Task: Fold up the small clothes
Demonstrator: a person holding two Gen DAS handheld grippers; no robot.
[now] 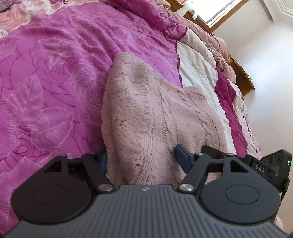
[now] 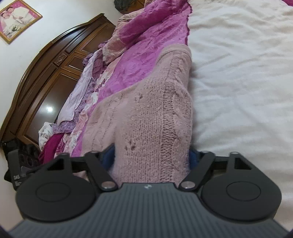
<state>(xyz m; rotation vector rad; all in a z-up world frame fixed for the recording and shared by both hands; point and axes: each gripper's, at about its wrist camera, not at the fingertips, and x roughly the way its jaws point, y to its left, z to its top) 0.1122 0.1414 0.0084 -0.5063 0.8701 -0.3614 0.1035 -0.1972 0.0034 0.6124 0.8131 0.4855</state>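
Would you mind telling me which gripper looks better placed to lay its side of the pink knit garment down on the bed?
Probably the right gripper: the pink knit garment fills its jaws. In the left gripper, one finger stands visibly off the fabric.

One pink knitted garment (image 1: 146, 113), one magenta bedspread (image 1: 55, 73), one framed picture (image 2: 17, 20)

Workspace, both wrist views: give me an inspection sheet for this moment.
Surface: bed with magenta quilt and white sheet.
Job's things: pink knit garment, lying on the quilt, running between both tools' fingers.
Clutter: crumpled bedding by the headboard.
Grippers: left tool and right tool each straddle the garment; grip unclear.
Cables: nothing seen.
Surroundings: wooden headboard, framed picture, window.
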